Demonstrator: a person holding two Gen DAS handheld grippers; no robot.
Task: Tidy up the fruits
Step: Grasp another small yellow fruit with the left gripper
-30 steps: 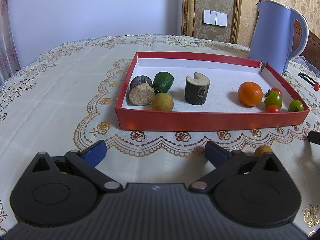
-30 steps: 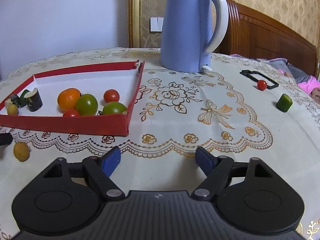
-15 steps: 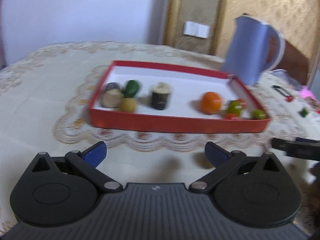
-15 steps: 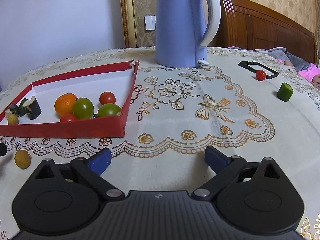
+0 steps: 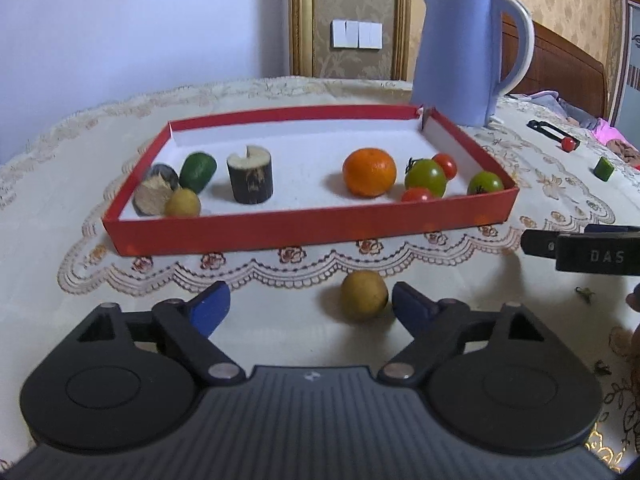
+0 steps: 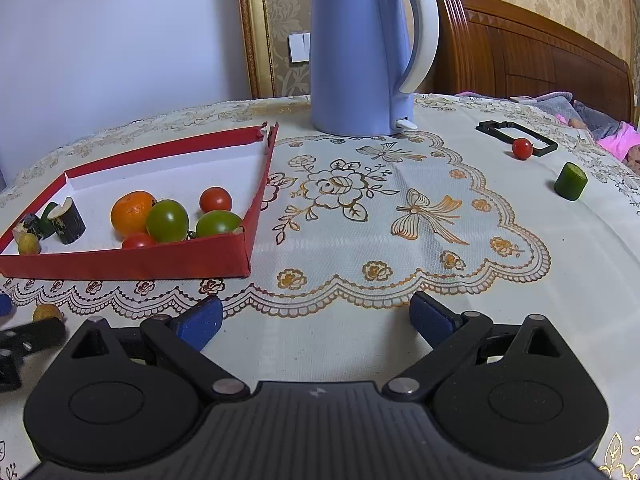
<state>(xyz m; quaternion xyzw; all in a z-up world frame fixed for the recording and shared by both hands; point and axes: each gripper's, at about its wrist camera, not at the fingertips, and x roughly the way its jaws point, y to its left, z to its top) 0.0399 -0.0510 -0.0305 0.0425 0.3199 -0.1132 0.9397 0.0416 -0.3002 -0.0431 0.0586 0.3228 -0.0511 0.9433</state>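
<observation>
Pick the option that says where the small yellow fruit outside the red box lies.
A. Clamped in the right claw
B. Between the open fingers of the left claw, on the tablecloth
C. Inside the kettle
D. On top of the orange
B: in the left wrist view the yellow fruit lies on the tablecloth in front of the red box, inside the gap of the open left claw, nearer its right finger.

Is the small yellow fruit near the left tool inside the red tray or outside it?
Outside. The yellow fruit lies on the tablecloth in front of the red tray, between the open left tool's fingers.
</observation>
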